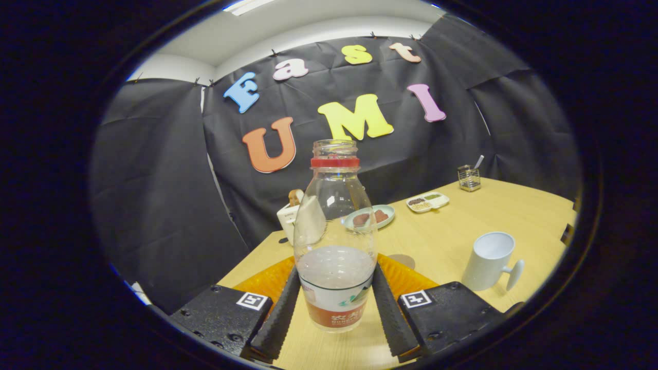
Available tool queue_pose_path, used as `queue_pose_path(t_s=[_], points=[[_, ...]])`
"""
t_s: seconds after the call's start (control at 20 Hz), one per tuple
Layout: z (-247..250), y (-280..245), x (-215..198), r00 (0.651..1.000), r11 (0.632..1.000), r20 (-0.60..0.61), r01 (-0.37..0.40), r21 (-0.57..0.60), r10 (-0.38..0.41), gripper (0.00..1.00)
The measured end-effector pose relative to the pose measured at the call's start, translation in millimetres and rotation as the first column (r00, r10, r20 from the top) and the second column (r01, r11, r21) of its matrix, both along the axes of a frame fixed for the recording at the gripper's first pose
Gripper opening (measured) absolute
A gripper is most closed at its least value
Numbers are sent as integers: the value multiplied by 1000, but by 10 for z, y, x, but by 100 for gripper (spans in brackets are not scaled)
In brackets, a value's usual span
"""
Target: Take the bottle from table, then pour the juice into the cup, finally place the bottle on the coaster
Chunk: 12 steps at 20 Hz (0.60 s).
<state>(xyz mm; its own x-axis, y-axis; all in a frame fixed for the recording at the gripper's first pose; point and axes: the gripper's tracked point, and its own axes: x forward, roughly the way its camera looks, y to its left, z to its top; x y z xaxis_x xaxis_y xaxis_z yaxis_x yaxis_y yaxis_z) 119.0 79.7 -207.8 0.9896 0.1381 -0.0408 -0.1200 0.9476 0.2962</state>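
Bottle (pixel 335 241), uncapped, clear, about a third full of pale juice, held upright between the two fingers of the gripper (pixel 335 303), which pinch its labelled lower body from either side. Its base appears lifted off the bench (pixel 452 226), though contact cannot be ruled out. An orange coaster (pixel 411 277) lies on the bench directly behind the bottle, partly hidden by the fingers. A white cup (pixel 488 267), mouth open and handle turned toward the camera, stands to the right, apart from the bottle. Beyond are a plate (pixel 370 217), a small divided dish (pixel 427 201) and a wire holder (pixel 469 178). Judged step: either carrying to pour or returning to the coaster. A pour calls for moving right and tilting the neck over the cup's rim.
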Motion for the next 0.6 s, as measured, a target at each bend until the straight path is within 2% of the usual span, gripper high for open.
queue_pose_path(t_s=[0.3,0.5,0.6], points=[[217,47,9,997,975,25,-74,208,70,79],[330,13,46,993,941,24,-114,319,112,79],[424,-27,74,991,908,37,-135,397,131,79]])
